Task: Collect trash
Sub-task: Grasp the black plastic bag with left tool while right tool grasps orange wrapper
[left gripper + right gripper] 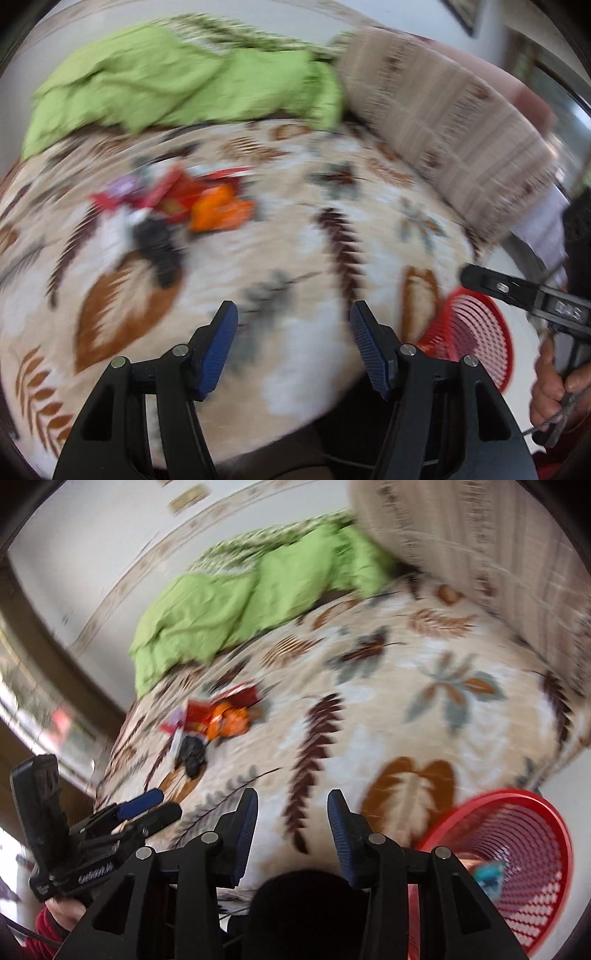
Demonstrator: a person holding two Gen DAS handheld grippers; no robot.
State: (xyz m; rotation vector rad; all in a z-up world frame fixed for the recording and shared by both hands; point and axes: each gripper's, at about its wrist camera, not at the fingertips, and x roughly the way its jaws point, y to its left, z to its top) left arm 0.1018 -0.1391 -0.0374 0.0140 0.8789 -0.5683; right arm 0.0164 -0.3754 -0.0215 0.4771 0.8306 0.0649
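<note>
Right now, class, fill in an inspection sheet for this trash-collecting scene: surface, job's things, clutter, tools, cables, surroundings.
Surface: bed cover, cream with a leaf print.
Job's things: wrapper pile, red, orange and dark pieces, lying on the cover; red mesh basket beside the bed with a teal piece inside.
Clutter: green blanket and folded beige blanket at the far side.
Tools: left tool open, empty; right tool open, empty.
Cables: a thin cord by the right hand.
Surroundings: pale wall; the rest is blurred.

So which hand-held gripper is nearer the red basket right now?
Right. The right hand-held gripper sits just beside the red basket; the left hand-held gripper is further off, nearer the wrapper pile.
</note>
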